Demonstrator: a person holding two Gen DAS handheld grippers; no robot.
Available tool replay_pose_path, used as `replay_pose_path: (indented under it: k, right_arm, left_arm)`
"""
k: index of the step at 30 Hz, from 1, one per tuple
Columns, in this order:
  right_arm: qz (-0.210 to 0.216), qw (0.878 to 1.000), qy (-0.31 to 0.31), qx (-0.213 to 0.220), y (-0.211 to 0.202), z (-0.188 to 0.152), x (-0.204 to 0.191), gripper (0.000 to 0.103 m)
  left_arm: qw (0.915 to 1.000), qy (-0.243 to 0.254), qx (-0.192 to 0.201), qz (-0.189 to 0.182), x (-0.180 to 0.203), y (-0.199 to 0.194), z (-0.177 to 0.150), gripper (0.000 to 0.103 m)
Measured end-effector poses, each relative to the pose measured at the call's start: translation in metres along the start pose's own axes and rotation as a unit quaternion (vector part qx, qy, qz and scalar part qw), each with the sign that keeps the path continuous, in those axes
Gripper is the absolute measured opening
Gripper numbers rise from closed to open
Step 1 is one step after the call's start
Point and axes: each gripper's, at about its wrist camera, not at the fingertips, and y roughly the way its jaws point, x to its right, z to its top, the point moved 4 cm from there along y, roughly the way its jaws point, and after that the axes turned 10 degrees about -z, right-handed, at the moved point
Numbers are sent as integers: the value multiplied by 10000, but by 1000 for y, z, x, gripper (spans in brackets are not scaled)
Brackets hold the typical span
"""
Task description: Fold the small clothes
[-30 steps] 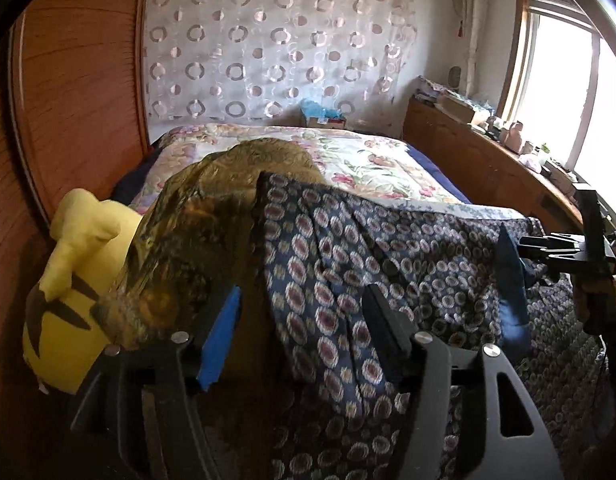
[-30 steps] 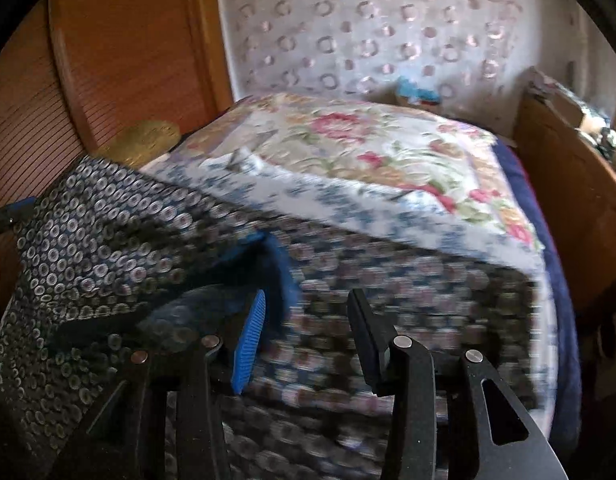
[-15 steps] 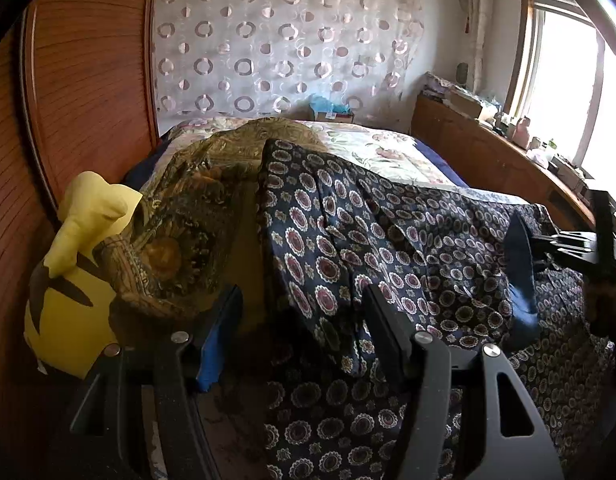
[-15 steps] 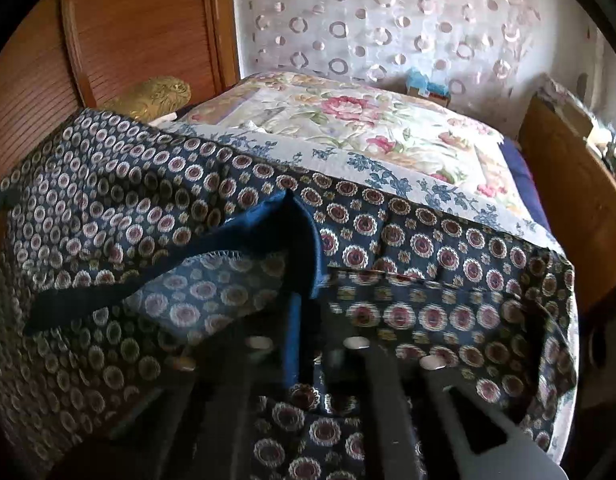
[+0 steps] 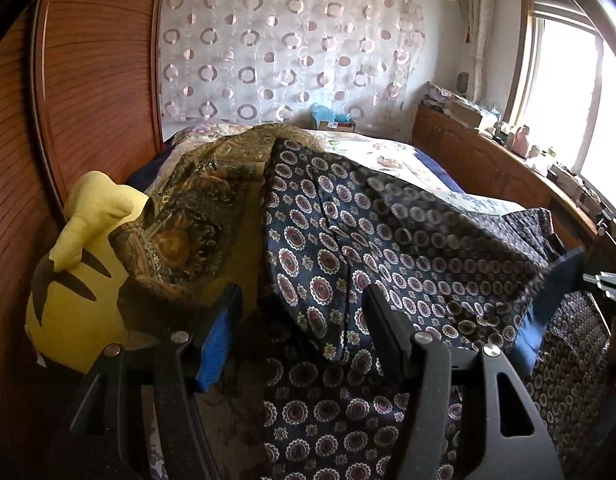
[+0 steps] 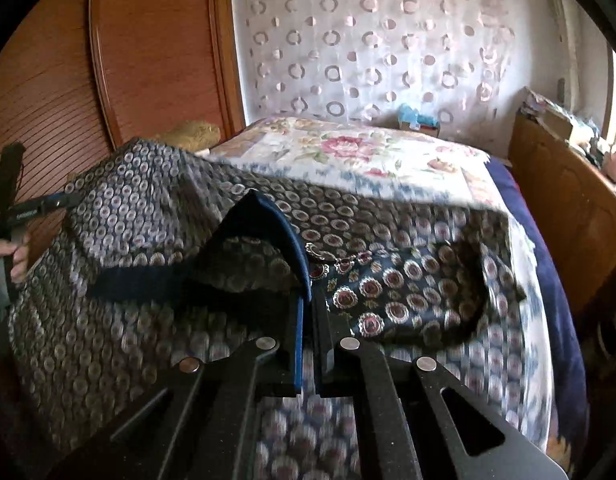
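Between the right gripper's [image 6: 308, 320] clenched fingers sits the navy hem of the garment [image 5: 387, 248], which is spread across the bed [image 6: 367, 152]; the left gripper [image 5: 300, 320] gapes, cloth draped between its fingers.

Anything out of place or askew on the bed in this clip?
Mildly. A yellow plush toy sits wedged at the bed's edge under a brown patterned cloth, crowding the navy garment. The right tongs pinch its hem; the left tongs are open.
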Motion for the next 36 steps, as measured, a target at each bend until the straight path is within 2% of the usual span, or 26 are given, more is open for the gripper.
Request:
replay_pose_path:
  k: [3, 5, 9, 15, 17, 19, 21, 25, 28, 30, 32, 36]
  right_arm:
    - [-44, 9998, -50, -189, -15, -16, 4, 6]
    - [-93, 9995, -90, -277, -25, -24, 8, 8]
    - [-315, 9993, -52, -212, -43, -21, 19, 34]
    - [-608, 9979, 213, -21, -66, -10, 50, 38]
    - [-680, 9971, 335, 49, -66, -2, 61, 38]
    - [-766, 9963, 383, 68, -58, 9, 69, 38]
    - [-861, 9953, 449, -26, -42, 20, 77, 38]
    - [-924, 9936, 518, -389, -3, 30, 83, 38]
    - [-1253, 9893, 310, -680, 27, 27, 81, 36]
    - [-1317, 9878, 298, -775, 34, 24, 83, 4]
    - [-1312, 9885, 323, -676, 29, 22, 82, 2]
    - [-1344, 9894, 462, -298, -6, 10, 85, 1]
  left_arm:
    - [10000, -2, 26, -15, 0, -2, 0, 63]
    - [10000, 8, 39, -54, 1, -3, -2, 58]
    - [10000, 9, 33, -63, 2, -5, -5, 51]
    - [10000, 27, -29, -36, 4, -2, -7, 37]
    - [10000, 39, -26, -10, 4, -2, -7, 29]
    - [10000, 53, -34, 3, 4, -2, -8, 16]
    - [9999, 101, -23, 5, 6, -3, -8, 11]
    - [9998, 190, 71, 24, 12, -11, -8, 7]
    - [9997, 201, 161, -19, 16, -19, -7, 6]
    - [9995, 225, 233, -26, 19, -25, -7, 5]
    - [9992, 227, 314, -74, 22, -31, -5, 5]
    - [9986, 206, 461, -135, 26, -45, -4, 5]
